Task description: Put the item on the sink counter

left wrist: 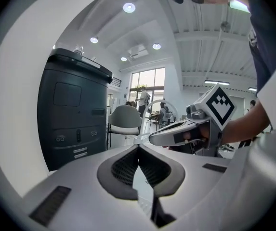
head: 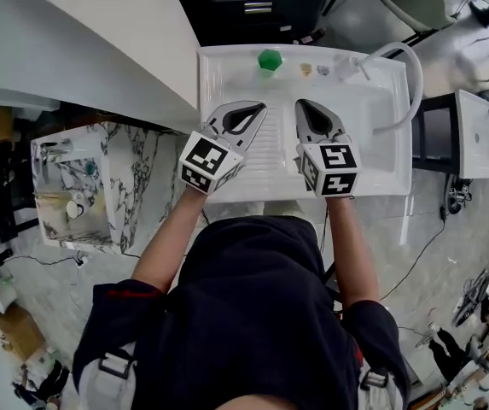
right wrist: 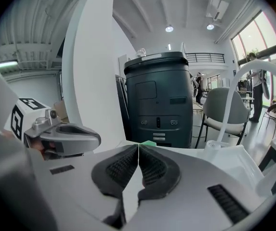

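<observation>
While my left gripper [head: 256, 108] and right gripper [head: 300, 104] hover pinched fully shut on nothing above the white ribbed sink basin [head: 270, 156], the small green faceted item [head: 269, 60], seemingly plastic, stands on the sink's white back counter [head: 227, 65], well ahead of both. It looks light, rigid and likely slick; I would take it low across two opposite faces, gently, since a hard pinch could squirt it off the ledge
</observation>
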Demonstrator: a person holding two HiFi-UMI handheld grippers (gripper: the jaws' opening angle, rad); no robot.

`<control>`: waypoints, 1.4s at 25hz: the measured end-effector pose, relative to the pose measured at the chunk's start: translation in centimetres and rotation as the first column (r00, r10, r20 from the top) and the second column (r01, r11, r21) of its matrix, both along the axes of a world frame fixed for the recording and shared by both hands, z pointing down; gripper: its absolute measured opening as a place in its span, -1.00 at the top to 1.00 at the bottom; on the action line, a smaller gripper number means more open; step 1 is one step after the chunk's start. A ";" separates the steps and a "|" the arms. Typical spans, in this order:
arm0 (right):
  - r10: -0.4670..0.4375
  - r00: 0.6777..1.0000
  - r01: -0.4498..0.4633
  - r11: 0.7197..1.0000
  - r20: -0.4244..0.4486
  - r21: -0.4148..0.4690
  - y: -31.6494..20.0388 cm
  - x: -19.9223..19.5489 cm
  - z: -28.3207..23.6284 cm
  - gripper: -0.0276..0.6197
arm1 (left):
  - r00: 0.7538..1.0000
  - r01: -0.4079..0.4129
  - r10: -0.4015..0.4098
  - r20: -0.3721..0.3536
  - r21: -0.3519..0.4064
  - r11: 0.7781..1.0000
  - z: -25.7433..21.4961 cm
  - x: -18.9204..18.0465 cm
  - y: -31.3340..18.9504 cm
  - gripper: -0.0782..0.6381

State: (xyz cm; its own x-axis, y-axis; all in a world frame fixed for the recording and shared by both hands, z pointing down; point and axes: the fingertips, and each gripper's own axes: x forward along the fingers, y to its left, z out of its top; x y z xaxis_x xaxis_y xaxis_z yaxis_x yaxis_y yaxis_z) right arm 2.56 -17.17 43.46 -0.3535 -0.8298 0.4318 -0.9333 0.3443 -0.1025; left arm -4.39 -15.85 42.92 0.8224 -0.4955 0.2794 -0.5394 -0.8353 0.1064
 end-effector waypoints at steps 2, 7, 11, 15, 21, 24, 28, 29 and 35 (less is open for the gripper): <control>0.000 1.000 0.000 1.000 0.005 0.017 0.7 -0.6 -0.6 0.81 | 1.000 -0.029 0.029 0.005 0.011 1.000 -0.3 -0.3 1.1 0.74; -0.015 1.000 0.015 0.999 -0.015 0.036 2.1 -2.0 -1.2 0.81 | 0.999 -0.047 0.048 -0.026 0.028 0.999 -1.3 -1.1 2.8 0.74; -0.026 0.999 0.028 0.999 -0.024 0.047 2.4 -2.5 -1.7 0.81 | 0.999 -0.033 0.034 -0.037 0.036 0.999 -1.8 -1.3 3.2 0.74; -0.045 0.999 0.046 0.998 -0.023 0.052 2.6 -2.9 -1.9 0.81 | 0.999 -0.022 0.023 -0.028 0.040 0.999 -2.0 -1.3 3.3 0.74; -0.087 0.996 0.088 0.994 -0.013 0.065 3.9 -3.0 -2.7 0.81 | 1.000 0.020 -0.020 -0.006 0.060 0.998 -3.1 -1.1 3.8 0.74; -0.103 0.994 0.105 0.991 -0.027 0.087 5.1 -2.4 -3.5 0.81 | 0.999 0.053 -0.053 -0.003 0.067 0.996 -3.7 -0.6 4.8 0.74; -0.109 0.994 0.110 0.987 -0.014 0.120 7.1 -1.3 -4.7 0.81 | 0.996 0.089 -0.092 0.016 0.104 0.991 -4.6 0.2 6.9 0.74; -0.108 0.994 0.108 0.986 -0.008 0.125 7.7 -1.0 -4.9 0.81 | 0.995 0.095 -0.098 0.021 0.112 0.989 -4.8 0.5 7.6 0.74; -0.116 0.993 0.115 0.983 -0.004 0.146 10.8 -0.1 -5.3 0.81 | 0.990 0.138 -0.142 0.023 0.120 0.983 -4.9 0.9 11.2 0.74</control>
